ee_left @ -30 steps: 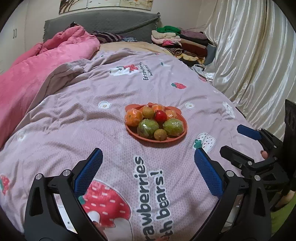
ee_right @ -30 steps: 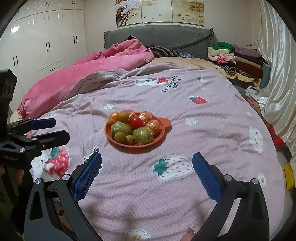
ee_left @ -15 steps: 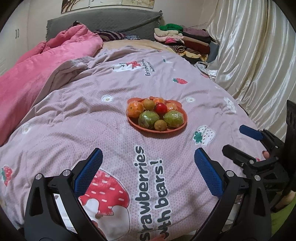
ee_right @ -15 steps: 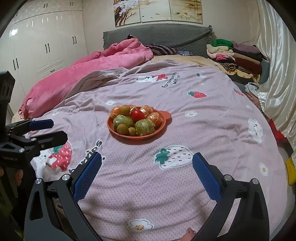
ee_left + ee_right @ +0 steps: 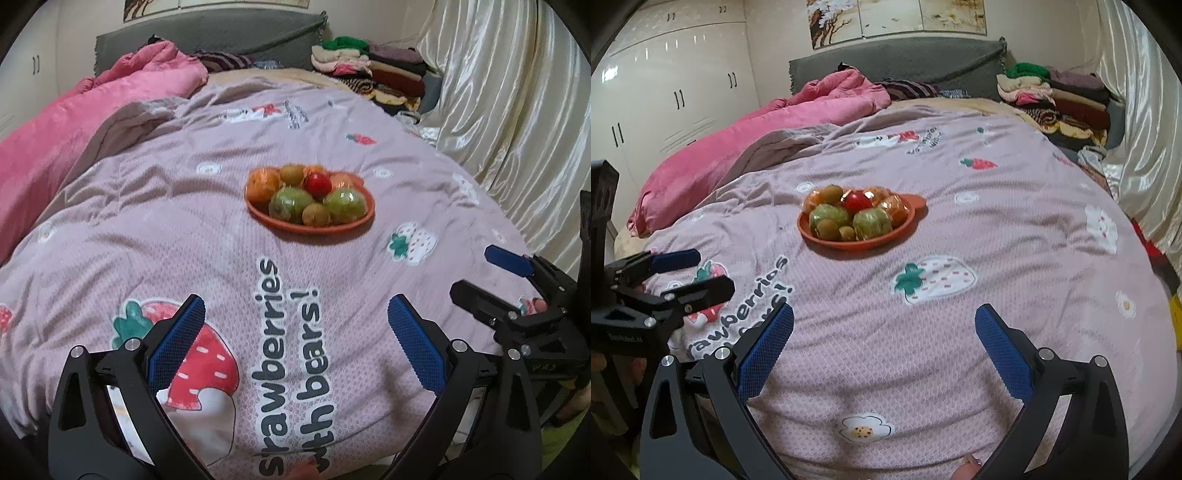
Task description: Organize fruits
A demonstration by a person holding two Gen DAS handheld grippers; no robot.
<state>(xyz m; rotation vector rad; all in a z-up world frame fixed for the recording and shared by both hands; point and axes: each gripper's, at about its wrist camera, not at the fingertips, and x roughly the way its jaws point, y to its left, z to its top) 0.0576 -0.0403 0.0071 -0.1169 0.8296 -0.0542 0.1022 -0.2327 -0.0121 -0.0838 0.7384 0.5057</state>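
An orange plate [image 5: 354, 224] [image 5: 905, 230] sits mid-bed, piled with fruit: two wrapped green fruits [image 5: 290, 201], brown kiwis [image 5: 316, 214], wrapped oranges [image 5: 263, 184] and a red tomato [image 5: 318, 183] [image 5: 857, 201]. My left gripper [image 5: 293, 334] is open and empty, well short of the plate. My right gripper [image 5: 882, 338] is open and empty, also well back from the plate. Each gripper shows in the other's view, the right one [image 5: 480, 275] at the right edge and the left one [image 5: 694, 271] at the left edge.
The plate rests on a lilac strawberry-print bedspread [image 5: 997, 229]. A pink duvet [image 5: 783, 122] lies bunched at the back left. Folded clothes [image 5: 1060, 99] are stacked at the back right. A shiny curtain [image 5: 517, 92] hangs along the right; white wardrobes [image 5: 665, 92] stand left.
Both grippers have drawn back toward the foot of the bed and away from the plate, which now sits farther off. Both stay open and empty.
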